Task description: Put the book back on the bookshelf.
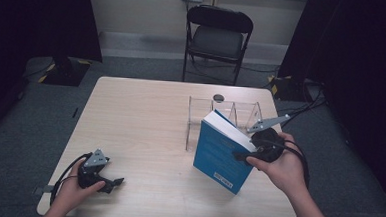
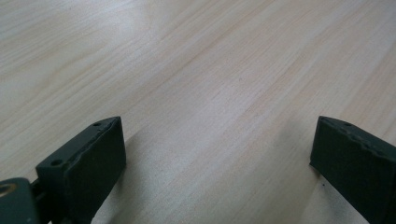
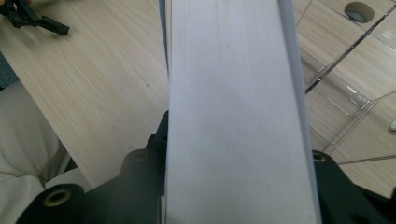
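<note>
Pale matt wood-grain table [image 1: 145,121], clear glossy plastic rack [image 1: 195,119] (book [image 1: 221,155] cover smooth, blue)

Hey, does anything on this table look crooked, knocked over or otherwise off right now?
Only the blue book looks askew: it stands tilted on one lower corner beside the clear divider rack, not in a slot. That is because the right tongs clamp its page edge. Nothing looks spilled or damaged.
</note>
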